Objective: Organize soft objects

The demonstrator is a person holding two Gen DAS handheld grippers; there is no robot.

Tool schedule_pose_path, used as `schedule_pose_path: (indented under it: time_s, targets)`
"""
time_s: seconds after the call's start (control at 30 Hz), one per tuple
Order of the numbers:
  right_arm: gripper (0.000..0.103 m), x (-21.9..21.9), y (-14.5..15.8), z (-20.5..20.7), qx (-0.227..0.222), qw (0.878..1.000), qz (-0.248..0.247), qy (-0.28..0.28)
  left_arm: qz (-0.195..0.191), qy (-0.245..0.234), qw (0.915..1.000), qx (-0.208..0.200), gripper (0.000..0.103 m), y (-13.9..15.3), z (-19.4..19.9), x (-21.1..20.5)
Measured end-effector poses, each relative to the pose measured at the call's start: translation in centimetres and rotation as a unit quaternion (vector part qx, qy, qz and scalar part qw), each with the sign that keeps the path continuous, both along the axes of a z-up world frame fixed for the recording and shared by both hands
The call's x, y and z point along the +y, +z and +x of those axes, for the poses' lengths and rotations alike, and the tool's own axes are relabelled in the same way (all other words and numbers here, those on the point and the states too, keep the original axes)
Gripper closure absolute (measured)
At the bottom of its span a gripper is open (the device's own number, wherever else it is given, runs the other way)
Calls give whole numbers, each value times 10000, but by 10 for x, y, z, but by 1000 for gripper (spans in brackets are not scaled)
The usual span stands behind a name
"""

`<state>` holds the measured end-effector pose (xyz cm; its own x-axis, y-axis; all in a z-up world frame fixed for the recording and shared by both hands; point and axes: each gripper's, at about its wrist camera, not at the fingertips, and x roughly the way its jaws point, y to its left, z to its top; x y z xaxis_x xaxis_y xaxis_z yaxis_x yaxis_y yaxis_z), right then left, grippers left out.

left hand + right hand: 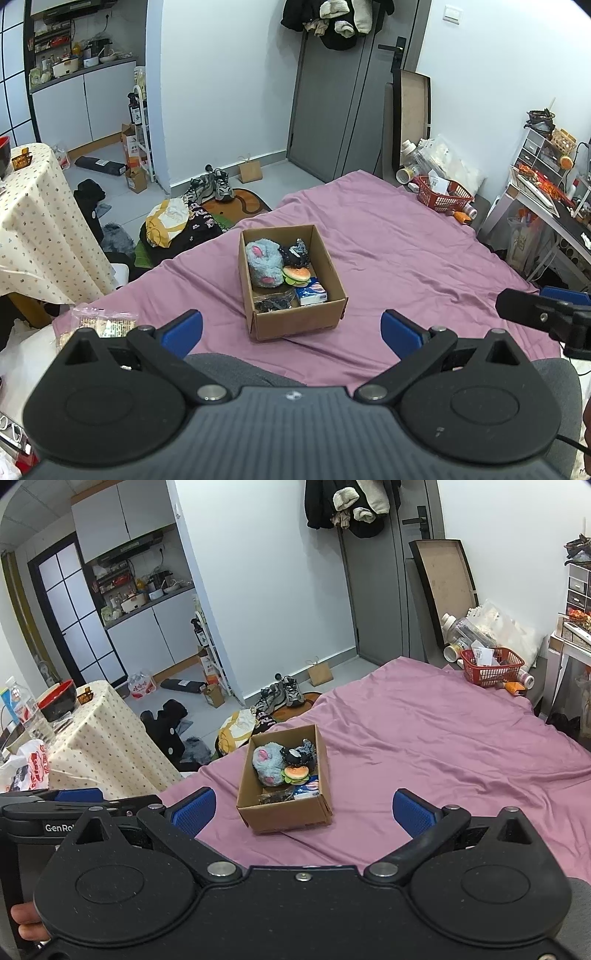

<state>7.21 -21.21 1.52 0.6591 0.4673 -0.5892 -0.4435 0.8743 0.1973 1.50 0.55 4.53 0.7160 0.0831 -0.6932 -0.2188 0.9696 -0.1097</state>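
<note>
Two grippers, the left gripper (291, 328) and the right gripper (304, 808), are held back with tongs spread wide and empty, presumably because the soft items are already gathered: a grey plush (263, 264), a burger toy (296, 275) and a tissue pack (313, 291) are packed in the cardboard box (295, 317) near the near-left corner of the purple sheet (406, 258); cluttered floor is seen beyond

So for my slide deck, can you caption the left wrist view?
Open left gripper faces a cardboard box of soft toys on a purple bedsheet.
</note>
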Motion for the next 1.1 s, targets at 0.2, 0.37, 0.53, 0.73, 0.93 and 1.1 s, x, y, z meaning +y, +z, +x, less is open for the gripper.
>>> schedule_pose_path:
  time_s: [0.2, 0.37, 0.53, 0.73, 0.93, 1.1]
  targets:
    - [0, 1, -1, -1, 0, 10000, -50, -43, 1, -30, 10000, -1, 1, -1, 0, 0]
    - [0, 0, -1, 0, -22, 10000, -51, -55, 14, -63, 10000, 7, 1, -2, 1, -2]
    - [0, 0, -1, 0, -14, 10000, -53, -69, 14, -58, 10000, 12, 1, -2, 1, -2]
    - [0, -1, -3, -1, -15, 9999, -42, -100, 18, -51, 10000, 14, 1, -3, 1, -4]
    - [0, -2, -3, -2, -53, 10000, -34, -34, 13, -41, 10000, 22, 1, -4, 2, -6]
    - [0, -2, -4, -3, -49, 10000, -46, -43, 13, -78, 10000, -2, 1, -4, 1, -6]
